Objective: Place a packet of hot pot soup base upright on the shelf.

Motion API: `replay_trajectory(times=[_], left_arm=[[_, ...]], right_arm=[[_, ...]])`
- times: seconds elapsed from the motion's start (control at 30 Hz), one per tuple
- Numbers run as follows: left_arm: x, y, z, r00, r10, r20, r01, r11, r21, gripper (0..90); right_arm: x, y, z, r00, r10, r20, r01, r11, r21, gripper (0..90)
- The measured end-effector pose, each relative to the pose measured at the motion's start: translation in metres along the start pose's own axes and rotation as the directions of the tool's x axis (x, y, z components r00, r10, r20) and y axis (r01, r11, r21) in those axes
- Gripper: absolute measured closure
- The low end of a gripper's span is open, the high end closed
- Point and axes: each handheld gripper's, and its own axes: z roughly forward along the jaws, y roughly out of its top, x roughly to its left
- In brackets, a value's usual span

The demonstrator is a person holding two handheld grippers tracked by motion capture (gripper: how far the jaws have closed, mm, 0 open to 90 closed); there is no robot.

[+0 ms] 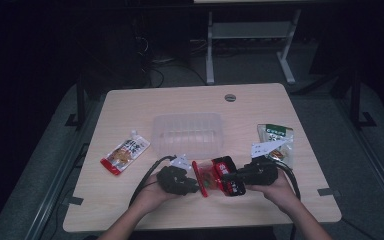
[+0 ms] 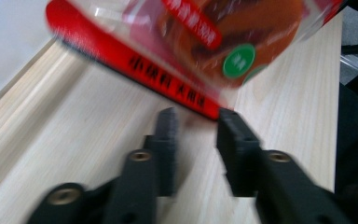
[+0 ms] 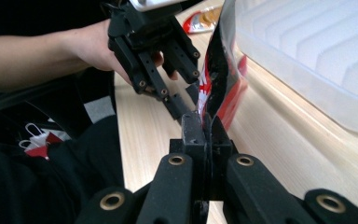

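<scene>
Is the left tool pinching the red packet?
No, the left tool is open, and the red packet sits just past its tips, not between them.

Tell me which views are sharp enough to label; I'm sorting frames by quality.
High view: dim, dark surroundings, but the table and red packet read clearly. Left gripper view: motion blur smears the packet's print and the left claw. Right gripper view: sharpest near the right claw, shut on the packet; the clear tub looks soft and pale.
</scene>
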Motion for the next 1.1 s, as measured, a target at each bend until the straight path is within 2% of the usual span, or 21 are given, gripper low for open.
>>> replay_trajectory(times=[0.03,0.1,0.13,0.2,0.3,0.37,0.5,0.57,0.67,0.73,0.87,0.93,1.1], left_arm=[[0.000,-0.003,-0.006,0.9999,0.005,-0.013,-0.005,1.0000,-0.001,57.4],[0.000,-0.005,-0.010,0.9999,0.003,-0.015,-0.003,1.0000,-0.001,53.8],[0.002,-0.010,-0.018,0.9998,-0.009,-0.019,0.009,0.9999,-0.006,47.5],[0.003,-0.013,-0.022,0.9997,-0.012,-0.023,0.012,0.9998,-0.015,42.9],[0.005,-0.025,-0.032,0.9983,-0.042,-0.041,0.041,0.9983,-0.041,37.6],[0.006,-0.028,-0.034,0.9981,-0.041,-0.046,0.039,0.9985,-0.038,36.3],[0.006,-0.038,-0.040,0.9979,-0.034,-0.055,0.033,0.9993,-0.019,28.8],[0.005,-0.045,-0.040,0.9977,-0.035,-0.058,0.034,0.9993,-0.015,27.3],[0.005,-0.046,-0.040,0.9972,-0.027,-0.070,0.027,0.9996,0.000,25.1],[0.005,-0.046,-0.041,0.9958,-0.002,-0.092,0.003,0.9999,0.012,24.4],[0.011,-0.048,-0.045,0.9953,-0.019,-0.095,0.019,0.9998,-0.001,24.1],[0.014,-0.049,-0.047,0.9949,-0.044,-0.091,0.042,0.9989,-0.019,24.1],[0.016,-0.050,-0.049,0.9937,-0.044,-0.104,0.042,0.9990,-0.017,24.1]], right_arm=[[0.001,0.002,-0.002,1.0000,-0.005,-0.004,0.005,1.000,-0.017,90.0],[0.001,0.002,-0.003,1.0000,-0.008,-0.006,0.007,1.000,-0.022,90.0],[0.002,0.004,-0.005,0.9999,-0.010,-0.010,0.009,0.999,-0.034,90.0],[0.002,0.006,-0.007,0.9998,-0.015,-0.015,0.014,0.999,-0.049,90.0],[0.000,0.010,-0.009,0.9998,-0.018,-0.012,0.017,0.998,-0.063,90.0],[-0.002,0.011,-0.009,0.9995,-0.030,-0.008,0.029,0.997,-0.071,90.0],[-0.004,0.017,-0.011,0.9998,-0.020,0.002,0.020,0.997,-0.073,90.0],[-0.005,0.020,-0.011,0.9996,-0.027,0.009,0.028,0.997,-0.074,90.0],[-0.007,0.028,-0.012,0.9988,-0.045,0.020,0.046,0.995,-0.083,90.0],[-0.009,0.033,-0.011,0.9982,-0.053,0.029,0.055,0.995,-0.087,90.0],[-0.010,0.041,-0.011,0.9973,-0.060,0.041,0.064,0.993,-0.097,90.0],[-0.013,0.050,-0.011,0.9963,-0.067,0.054,0.073,0.991,-0.113,90.0],[-0.017,0.061,-0.010,0.9943,-0.076,0.075,0.085,0.989,-0.124,90.0]])
